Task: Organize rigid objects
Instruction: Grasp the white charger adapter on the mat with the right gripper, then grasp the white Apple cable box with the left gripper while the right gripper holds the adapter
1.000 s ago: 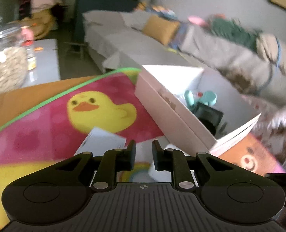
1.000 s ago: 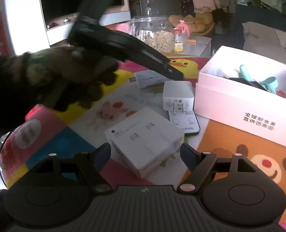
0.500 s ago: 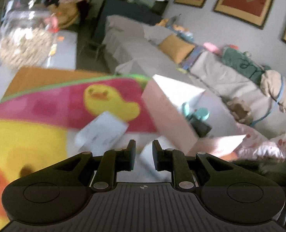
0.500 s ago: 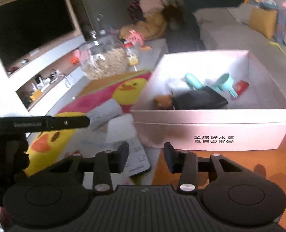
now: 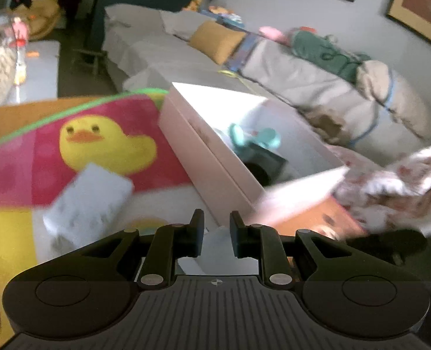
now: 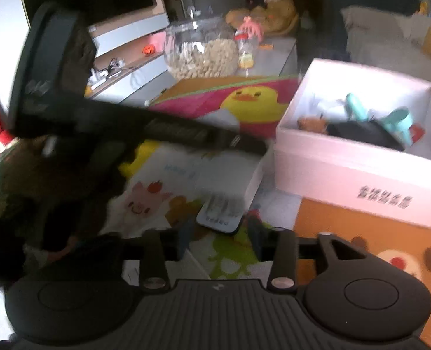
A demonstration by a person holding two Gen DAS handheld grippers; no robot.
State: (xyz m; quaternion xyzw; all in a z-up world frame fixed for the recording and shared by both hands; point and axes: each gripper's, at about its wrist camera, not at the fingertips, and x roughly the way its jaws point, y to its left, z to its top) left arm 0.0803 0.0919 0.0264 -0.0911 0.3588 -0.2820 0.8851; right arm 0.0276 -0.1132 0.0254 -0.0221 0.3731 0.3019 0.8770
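Note:
A pale pink open box [image 6: 346, 172] stands on the cartoon play mat [image 6: 253, 102] and holds a teal item [image 6: 396, 116], a black item [image 6: 367, 131] and a brown one [image 6: 311, 122]. My right gripper [image 6: 219, 240] hangs over the mat just short of a flat phone-like device [image 6: 219, 214]. Its jaws are opening with nothing between them. My left gripper [image 6: 254, 145] reaches in from the left above a blurred white block [image 6: 227, 169] beside the box. From its own view the left gripper [image 5: 216, 233] is shut, with that white block [image 5: 215, 248] below. A white carton [image 5: 90, 195] lies on the mat.
A glass jar of beige bits [image 6: 200, 52] and a baby bottle [image 6: 246, 43] stand on a grey table behind the mat. A sofa [image 5: 273, 67] piled with cushions runs behind the box. A floral sleeve [image 5: 390, 186] lies right of the box. A white carton edge [image 6: 197, 268] shows under my right gripper.
The right gripper's jaws narrowed, then spread again, and its view dropped back toward the phone-like device. The left gripper shifted slightly over the mat and stays shut.

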